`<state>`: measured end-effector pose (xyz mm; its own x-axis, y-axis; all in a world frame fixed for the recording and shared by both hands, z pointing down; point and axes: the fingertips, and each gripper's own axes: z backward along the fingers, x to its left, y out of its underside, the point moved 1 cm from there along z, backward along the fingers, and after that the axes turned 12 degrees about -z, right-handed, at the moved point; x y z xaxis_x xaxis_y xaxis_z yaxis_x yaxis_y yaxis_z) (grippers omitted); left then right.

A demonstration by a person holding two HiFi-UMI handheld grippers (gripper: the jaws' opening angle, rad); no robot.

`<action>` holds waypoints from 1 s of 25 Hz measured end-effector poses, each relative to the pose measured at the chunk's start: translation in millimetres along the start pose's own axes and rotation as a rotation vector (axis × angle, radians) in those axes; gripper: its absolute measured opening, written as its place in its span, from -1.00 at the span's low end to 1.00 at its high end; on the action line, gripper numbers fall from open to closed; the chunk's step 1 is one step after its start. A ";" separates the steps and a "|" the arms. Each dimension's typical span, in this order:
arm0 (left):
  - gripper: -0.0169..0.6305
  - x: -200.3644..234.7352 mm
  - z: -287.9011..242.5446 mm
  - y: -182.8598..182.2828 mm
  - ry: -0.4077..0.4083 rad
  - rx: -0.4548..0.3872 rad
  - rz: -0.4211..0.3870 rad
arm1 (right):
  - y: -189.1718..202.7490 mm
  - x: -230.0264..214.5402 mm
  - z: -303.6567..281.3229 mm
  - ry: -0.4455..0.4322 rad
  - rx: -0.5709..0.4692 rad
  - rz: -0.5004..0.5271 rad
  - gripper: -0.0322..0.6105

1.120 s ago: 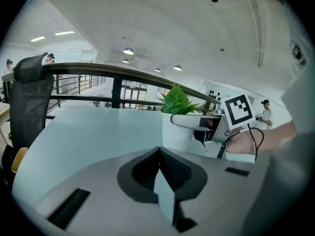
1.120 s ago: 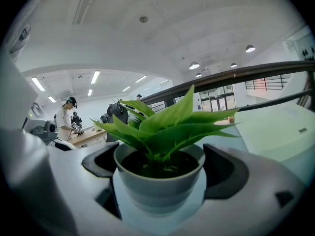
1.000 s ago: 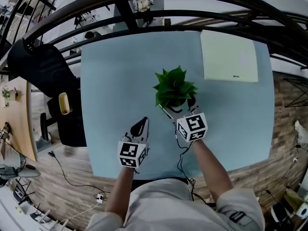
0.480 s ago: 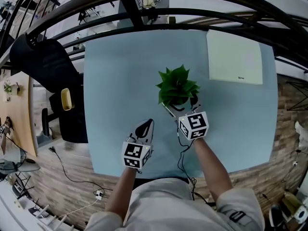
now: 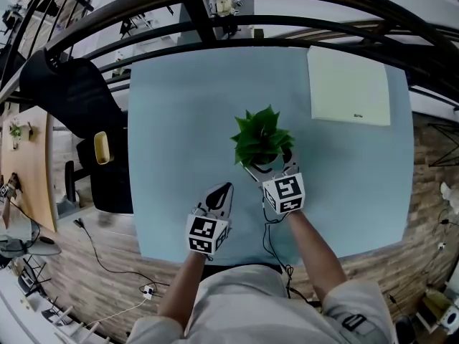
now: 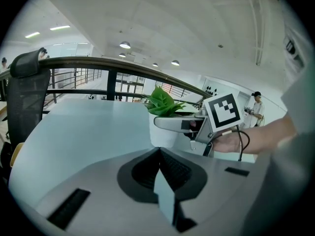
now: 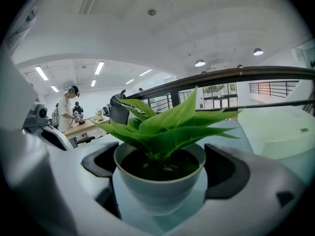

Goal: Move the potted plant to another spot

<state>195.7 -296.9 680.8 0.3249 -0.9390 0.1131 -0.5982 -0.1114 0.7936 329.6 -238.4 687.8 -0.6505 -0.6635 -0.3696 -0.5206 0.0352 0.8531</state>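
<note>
The potted plant (image 5: pixel 259 136), green leaves in a small white pot (image 7: pixel 158 188), stands near the middle of the light blue table (image 5: pixel 179 120). My right gripper (image 5: pixel 268 160) reaches in from the near side. Its two jaws press the pot's left and right sides, so it is shut on the pot. From the left gripper view the pot (image 6: pixel 162 134) shows under one right-gripper finger (image 6: pixel 172 123). My left gripper (image 5: pixel 224 189) hovers over the table to the plant's near left, its jaws (image 6: pixel 160 151) shut together on nothing.
A cream sheet (image 5: pixel 349 84) lies at the table's far right. A black office chair (image 5: pixel 72 92) stands off the left edge, with a wooden desk (image 5: pixel 25 170) beyond. A dark curved railing (image 5: pixel 215 2) runs past the far edge. A cable (image 5: pixel 267 239) trails from the right gripper.
The plant and my right gripper have come slightly toward me and away from the cream sheet. The left gripper has stayed near the table's front.
</note>
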 end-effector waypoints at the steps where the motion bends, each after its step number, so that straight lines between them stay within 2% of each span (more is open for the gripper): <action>1: -0.91 -0.3 1.4 0.8 0.000 0.001 0.000 | 0.9 1.8 1.1 -0.001 -0.001 0.002 0.77; 9: -0.91 -7.8 7.0 8.9 0.011 0.002 0.002 | 17.8 9.8 13.4 -0.013 0.001 -0.013 0.81; 21: -0.91 -12.2 12.8 9.8 0.075 0.019 -0.012 | 49.9 9.9 59.9 0.100 0.039 -0.065 0.80; 23: -0.91 -13.4 14.1 7.9 0.092 0.013 -0.022 | 59.7 13.2 74.2 0.137 0.062 -0.070 0.65; 25: -0.91 -16.2 14.9 6.3 0.113 0.002 -0.030 | 70.1 15.6 91.2 0.196 0.083 -0.061 0.35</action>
<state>175.7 -287.3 675.1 0.4229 -0.8926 0.1563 -0.5888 -0.1396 0.7962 232.5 -178.2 708.2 -0.5006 -0.7984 -0.3346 -0.6052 0.0465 0.7947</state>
